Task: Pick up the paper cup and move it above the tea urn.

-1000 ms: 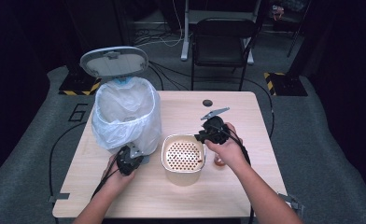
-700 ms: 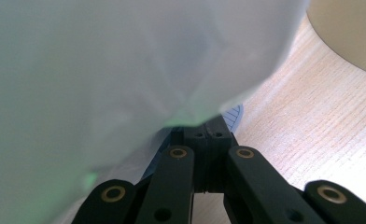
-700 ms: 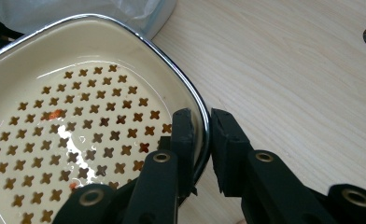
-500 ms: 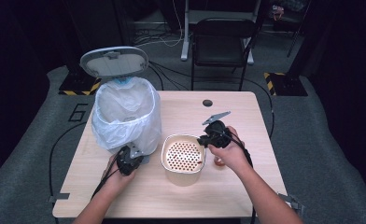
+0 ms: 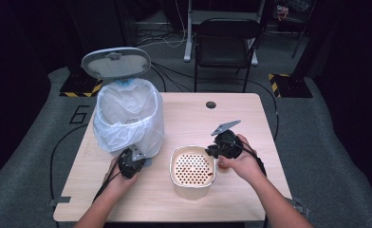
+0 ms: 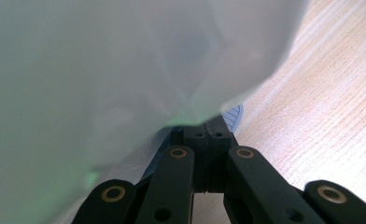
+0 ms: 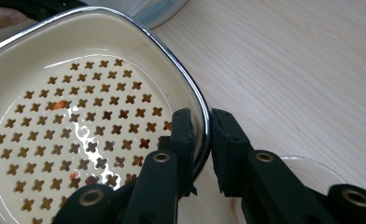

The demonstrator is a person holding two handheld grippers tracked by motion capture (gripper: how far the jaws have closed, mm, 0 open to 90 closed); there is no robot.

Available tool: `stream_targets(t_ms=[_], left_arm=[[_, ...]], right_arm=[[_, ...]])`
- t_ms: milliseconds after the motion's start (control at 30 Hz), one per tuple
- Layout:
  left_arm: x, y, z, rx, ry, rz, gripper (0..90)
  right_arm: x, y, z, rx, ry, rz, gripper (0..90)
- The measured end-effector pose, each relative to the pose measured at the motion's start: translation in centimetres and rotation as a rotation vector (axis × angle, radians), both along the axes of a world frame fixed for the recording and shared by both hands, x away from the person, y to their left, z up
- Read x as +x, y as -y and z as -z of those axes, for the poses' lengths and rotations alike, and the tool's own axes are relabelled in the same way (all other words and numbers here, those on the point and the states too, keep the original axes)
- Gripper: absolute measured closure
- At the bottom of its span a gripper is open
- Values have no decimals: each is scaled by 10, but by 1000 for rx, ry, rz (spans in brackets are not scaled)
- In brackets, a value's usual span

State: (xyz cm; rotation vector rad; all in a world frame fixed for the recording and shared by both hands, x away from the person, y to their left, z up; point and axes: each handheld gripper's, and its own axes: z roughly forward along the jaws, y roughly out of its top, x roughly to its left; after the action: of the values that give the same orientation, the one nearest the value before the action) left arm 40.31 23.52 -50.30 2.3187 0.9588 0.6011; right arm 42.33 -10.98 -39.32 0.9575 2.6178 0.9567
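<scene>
A black chair (image 5: 224, 45) stands behind the table (image 5: 250, 190), with cables (image 5: 167, 40) on the floor.

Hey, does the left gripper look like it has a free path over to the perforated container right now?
Probably yes. The left gripper sits shut at the foot of the bagged bin, with bare table between it and the perforated container. The right gripper already clamps the container's far rim.

Both forearms are bare, with no sleeves in sight. The left claw (image 5: 129, 163) and right claw (image 5: 226, 145) are black, each trailing a black cable; the right one carries a grey three-cornered plate (image 5: 225, 127). Brass-coloured rivets (image 6: 178, 152) stud the black jaw links.
</scene>
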Motion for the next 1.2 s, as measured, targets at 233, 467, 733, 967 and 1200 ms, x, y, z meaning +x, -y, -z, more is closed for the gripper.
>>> stream_targets(t_ms=[233,467,733,967,1200], left_arm=[[0,0,0,-4,1,-1,900],[0,0,0,-6,0,0,900],[0,0,0,-10,0,-2,900],[0,0,0,-2,4,-2,900],[0,1,0,-4,5,-4,900]], right_arm=[[-8,6,-1,-12,4,-8,795],[-11,8,-1,-2,0,6,769],[-14,11,-16,46,29,19,640],[-12,26,-24,65,86,77,521],[-6,46,-18,68,106,143,404]])
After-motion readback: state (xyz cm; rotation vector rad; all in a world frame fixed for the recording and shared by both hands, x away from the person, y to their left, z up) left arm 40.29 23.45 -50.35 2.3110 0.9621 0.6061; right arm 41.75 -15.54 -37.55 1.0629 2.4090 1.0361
